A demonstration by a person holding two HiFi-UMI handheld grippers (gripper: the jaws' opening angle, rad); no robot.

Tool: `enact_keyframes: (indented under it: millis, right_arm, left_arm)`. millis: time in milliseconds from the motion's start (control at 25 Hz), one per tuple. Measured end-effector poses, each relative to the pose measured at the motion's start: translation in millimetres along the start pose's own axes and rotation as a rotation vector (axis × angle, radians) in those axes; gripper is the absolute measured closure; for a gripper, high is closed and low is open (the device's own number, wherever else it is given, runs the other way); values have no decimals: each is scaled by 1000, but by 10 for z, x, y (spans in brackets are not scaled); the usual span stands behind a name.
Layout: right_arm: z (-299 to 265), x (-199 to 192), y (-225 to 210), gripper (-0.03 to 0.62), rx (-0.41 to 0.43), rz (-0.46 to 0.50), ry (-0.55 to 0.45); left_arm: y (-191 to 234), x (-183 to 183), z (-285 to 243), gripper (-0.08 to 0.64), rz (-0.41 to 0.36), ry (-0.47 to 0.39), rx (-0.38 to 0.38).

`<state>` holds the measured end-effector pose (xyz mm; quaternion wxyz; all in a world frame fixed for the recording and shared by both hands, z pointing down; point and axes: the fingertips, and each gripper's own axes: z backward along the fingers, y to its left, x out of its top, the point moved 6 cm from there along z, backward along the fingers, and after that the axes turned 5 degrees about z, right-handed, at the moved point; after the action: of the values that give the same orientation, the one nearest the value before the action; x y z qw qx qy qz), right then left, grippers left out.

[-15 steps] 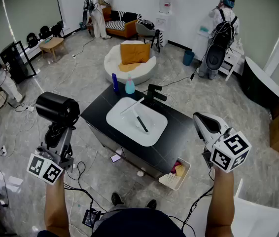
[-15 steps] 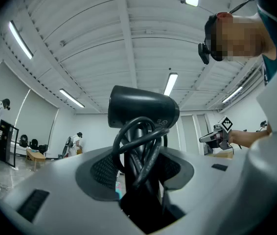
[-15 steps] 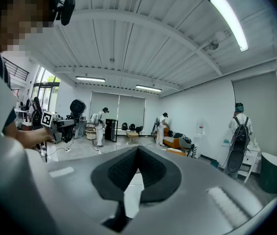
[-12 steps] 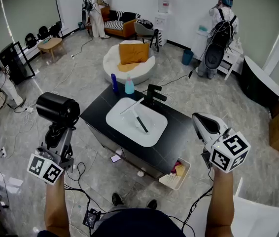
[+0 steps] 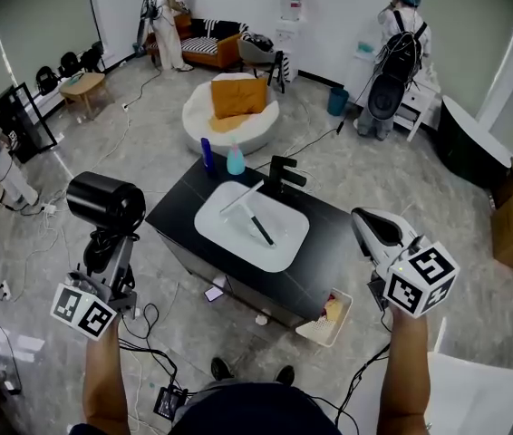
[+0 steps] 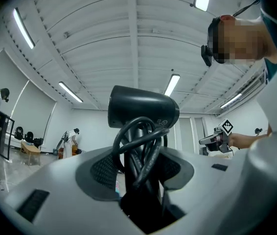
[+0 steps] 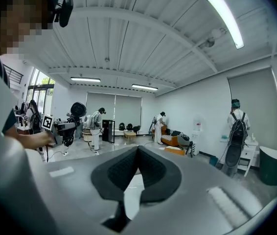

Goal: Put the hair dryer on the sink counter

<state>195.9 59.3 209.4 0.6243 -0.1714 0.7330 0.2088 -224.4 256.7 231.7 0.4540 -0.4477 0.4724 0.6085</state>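
One black rectangular sink counter [image 5: 333, 243] is seen ahead, well apart from the black barrel-bodied plastic hair dryer [image 5: 104, 202], clamped upright by its handle [image 5: 102, 245] in the left gripper [image 5: 108, 263]; the right gripper [image 5: 376, 227] is closed, empty. Slippage could be caused by wrapped cord loops [image 6: 146, 141] shifting in the grip.

The left gripper [image 6: 139, 180] clamps the black hair dryer [image 6: 143, 109] by its cord-wrapped handle.

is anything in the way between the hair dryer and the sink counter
Nothing visible. The hair dryer, gripped by the left gripper, hangs in open air beside the sink counter. On the counter, two bottles stand at the far corner and the basin fills the middle; the black strip nearest the dryer is bare.
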Motion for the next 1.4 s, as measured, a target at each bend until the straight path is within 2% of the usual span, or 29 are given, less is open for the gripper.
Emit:
enact_keyframes:
  millis: [240,680,880,1040,1240,1400]
  right_arm:
    - [-132,61,95,583,-20,-78,-43]
    - [-545,178,455,583,-54,-97,-30]
    - [-791,180,398,583,-63,-103,-31]
    - [-892,113,575,583,-57,-114,-11]
    - [-1063,89,368,583,-35,-133,-1]
    - [-1282,112,175,583,5,-155,-18]
  left_arm:
    - [223,80,-6,362,-1,6,-17]
    - [747,283,105,362,-6,15,-43]
    - [954,240,-56,362,18,16,-50]
    - [1098,180,50,362,24,27,-51]
    - [1141,88,-69,362,58,34,-18]
    - [1092,57,-128,362,115,36,1]
